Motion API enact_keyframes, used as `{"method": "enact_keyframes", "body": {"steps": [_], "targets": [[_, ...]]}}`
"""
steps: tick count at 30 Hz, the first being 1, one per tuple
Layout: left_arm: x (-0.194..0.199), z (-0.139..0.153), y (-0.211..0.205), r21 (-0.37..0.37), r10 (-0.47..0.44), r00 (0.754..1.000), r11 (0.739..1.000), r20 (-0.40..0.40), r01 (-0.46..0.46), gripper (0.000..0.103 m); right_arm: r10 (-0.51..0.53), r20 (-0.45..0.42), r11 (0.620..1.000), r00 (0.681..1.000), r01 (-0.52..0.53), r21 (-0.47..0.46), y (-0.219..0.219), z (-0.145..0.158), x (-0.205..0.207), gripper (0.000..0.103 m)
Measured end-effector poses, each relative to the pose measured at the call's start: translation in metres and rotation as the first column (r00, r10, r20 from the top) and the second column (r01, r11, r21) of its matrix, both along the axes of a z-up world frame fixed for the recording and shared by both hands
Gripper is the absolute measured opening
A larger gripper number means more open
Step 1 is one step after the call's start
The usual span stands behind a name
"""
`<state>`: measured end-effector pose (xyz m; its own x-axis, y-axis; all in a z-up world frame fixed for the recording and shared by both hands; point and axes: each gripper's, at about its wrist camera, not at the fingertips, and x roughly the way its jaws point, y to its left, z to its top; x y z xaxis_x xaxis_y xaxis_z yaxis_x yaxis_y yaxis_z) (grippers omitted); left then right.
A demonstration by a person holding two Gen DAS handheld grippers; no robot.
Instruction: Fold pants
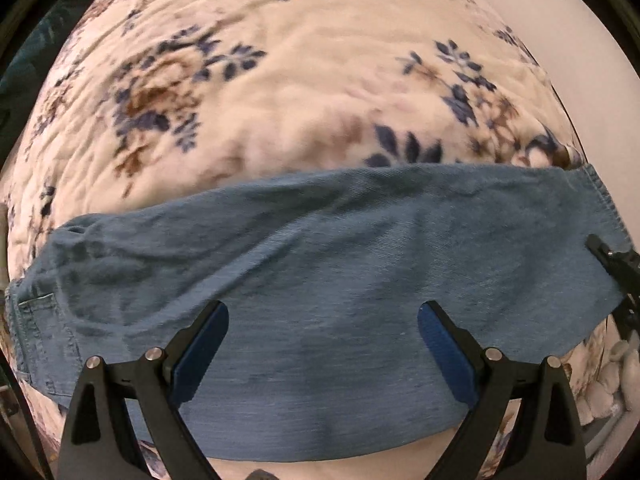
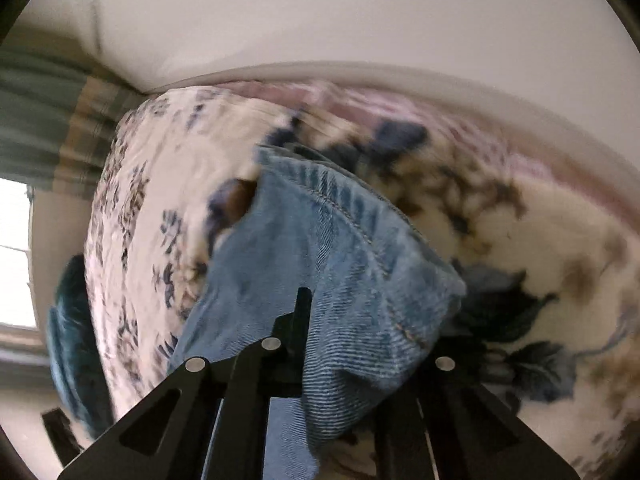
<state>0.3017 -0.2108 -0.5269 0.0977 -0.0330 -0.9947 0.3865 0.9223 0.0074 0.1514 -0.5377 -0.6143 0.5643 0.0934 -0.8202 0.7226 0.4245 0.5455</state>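
Blue denim pants (image 1: pixel 320 264) lie folded lengthwise across a floral blanket, waistband and pocket at the left, leg hem at the right. My left gripper (image 1: pixel 322 320) is open just above the middle of the pants, its blue pads (image 1: pixel 200 348) spread wide and holding nothing. My right gripper (image 2: pixel 320 320) is shut on the hem end of the pants (image 2: pixel 340 272), which is lifted and draped over its fingers. It also shows in the left wrist view (image 1: pixel 612 264) at the far right, at the pants' hem edge.
The cream blanket with blue and brown flowers (image 1: pixel 280 100) covers the bed. A white wall (image 2: pixel 320 20) runs behind it. A teal cushion (image 2: pixel 72 340), a curtain (image 2: pixel 40 112) and a window (image 2: pixel 14 252) lie to the left.
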Motion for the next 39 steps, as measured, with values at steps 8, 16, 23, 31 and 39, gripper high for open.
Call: {"method": "enact_keyframes", "body": {"steps": [8,16,23,31,39], "targets": [[0.009,0.014,0.071,-0.032,0.104,0.994,0.994,0.017,-0.104,0.097,0.117,0.085,0.984,0.989,-0.104,-0.146,0.057,0.082,0.030,0.008],[0.018,0.044,0.205,-0.019,0.275,0.961,0.961,0.035,-0.275,0.097,0.341,0.080,0.919,0.937,-0.314,-0.238,0.190,0.144,0.081,0.008],[0.018,0.059,0.317,0.000,0.419,0.906,0.908,0.063,-0.419,0.097,0.590,-0.008,0.784,0.807,-0.576,-0.232,0.364,0.114,0.122,0.008],[0.018,0.043,0.375,-0.046,0.507,0.862,0.861,0.006,-0.507,0.097,0.723,-0.245,0.626,0.646,-0.763,-0.162,0.472,0.041,0.132,0.013],[0.042,0.042,0.320,-0.265,0.463,0.865,0.824,-0.192,-0.500,0.097,0.742,-0.018,0.670,0.670,-0.739,0.077,0.419,0.089,0.119,0.093]]}}
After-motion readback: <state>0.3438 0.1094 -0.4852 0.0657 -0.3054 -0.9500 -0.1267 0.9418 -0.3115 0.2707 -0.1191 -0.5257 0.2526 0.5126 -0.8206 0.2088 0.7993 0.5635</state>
